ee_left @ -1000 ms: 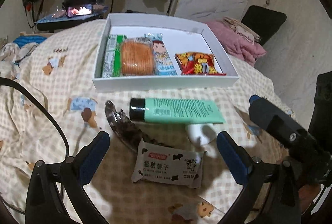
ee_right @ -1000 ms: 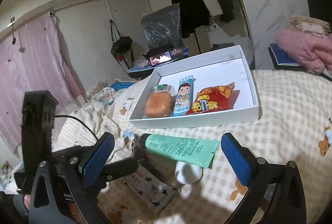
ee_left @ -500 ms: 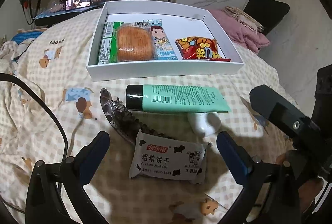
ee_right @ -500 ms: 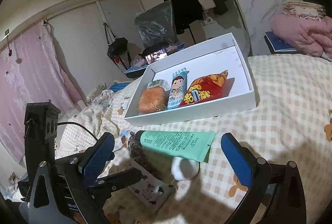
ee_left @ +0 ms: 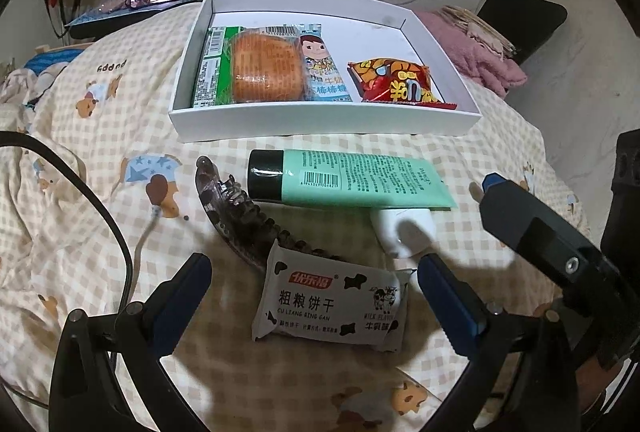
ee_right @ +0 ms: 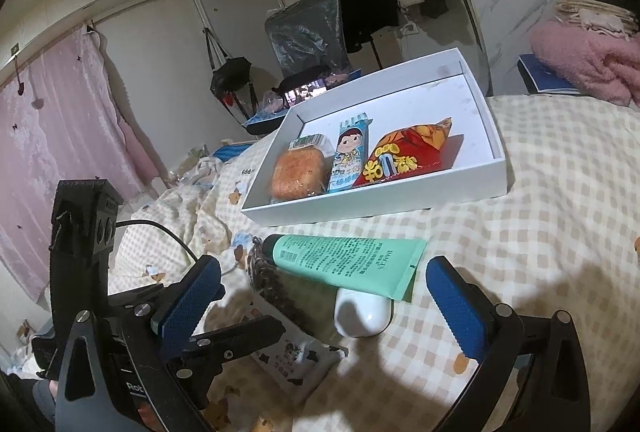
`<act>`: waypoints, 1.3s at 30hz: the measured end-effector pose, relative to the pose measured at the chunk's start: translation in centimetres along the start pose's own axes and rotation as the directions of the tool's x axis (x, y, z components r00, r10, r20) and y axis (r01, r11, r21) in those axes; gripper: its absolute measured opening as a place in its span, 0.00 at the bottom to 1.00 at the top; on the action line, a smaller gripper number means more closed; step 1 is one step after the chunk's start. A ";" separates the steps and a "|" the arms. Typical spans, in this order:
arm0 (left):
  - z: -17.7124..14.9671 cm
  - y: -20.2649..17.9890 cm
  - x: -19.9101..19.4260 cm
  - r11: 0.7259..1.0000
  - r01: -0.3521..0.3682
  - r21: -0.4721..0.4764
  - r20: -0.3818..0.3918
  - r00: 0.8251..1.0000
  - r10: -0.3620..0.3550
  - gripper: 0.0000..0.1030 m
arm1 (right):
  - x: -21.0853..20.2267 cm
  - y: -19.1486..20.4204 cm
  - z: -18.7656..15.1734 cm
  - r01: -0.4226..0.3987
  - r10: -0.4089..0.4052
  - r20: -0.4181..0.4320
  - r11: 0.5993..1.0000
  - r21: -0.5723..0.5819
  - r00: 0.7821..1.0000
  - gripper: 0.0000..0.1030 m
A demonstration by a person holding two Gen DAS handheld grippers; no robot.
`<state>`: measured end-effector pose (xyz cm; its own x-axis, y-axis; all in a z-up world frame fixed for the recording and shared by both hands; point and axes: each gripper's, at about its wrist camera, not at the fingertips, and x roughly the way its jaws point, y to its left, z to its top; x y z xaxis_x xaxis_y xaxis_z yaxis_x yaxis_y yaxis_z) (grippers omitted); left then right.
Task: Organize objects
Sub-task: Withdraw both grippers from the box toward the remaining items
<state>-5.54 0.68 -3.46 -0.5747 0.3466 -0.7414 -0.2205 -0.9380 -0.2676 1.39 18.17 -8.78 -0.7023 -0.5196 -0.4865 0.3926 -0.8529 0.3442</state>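
Blue-padded fingers of the left tool (ee_left: pixel 314 286) are spread wide and grip nothing; they straddle a cow-print biscuit packet (ee_left: pixel 330 306) lying on the checked bed cover (ee_left: pixel 100 136). The right tool (ee_right: pixel 322 296) is equally wide open and empty, near a small white case (ee_right: pixel 362 316). At twelve o'clock from the packet, a dark hair claw (ee_left: pixel 236 216) is tucked under its top edge, then a green tube (ee_left: pixel 348 180), then the white box (ee_left: pixel 320 122) of snacks. Closing low, I judge, could snag the claw or bunch the soft cover, and the slick wrapper may slip.
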 end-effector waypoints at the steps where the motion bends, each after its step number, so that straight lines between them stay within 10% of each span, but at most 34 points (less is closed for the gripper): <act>1: 0.0 0.0 0.1 1.000 0.001 -0.002 -0.004 1.000 -0.001 1.00 | 0.1 0.0 0.0 0.000 0.000 -0.002 1.000 0.003 1.000 1.00; 23: -0.2 2.1 0.2 0.986 0.099 -0.136 -0.028 0.994 -0.104 1.00 | 0.3 -0.9 -0.2 0.005 -0.004 -0.016 0.999 0.044 1.000 1.00; 39: -1.5 -1.6 3.3 0.999 0.033 0.035 -0.209 0.978 -0.025 1.00 | -0.1 -1.6 -0.1 0.027 -0.026 -0.010 0.997 0.075 1.000 1.00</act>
<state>-5.90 3.33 -6.43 -0.3913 0.3606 -0.8467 -0.2672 -0.9249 -0.2705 0.88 19.56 -9.35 -0.7063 -0.4974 -0.5038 0.3277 -0.8605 0.3901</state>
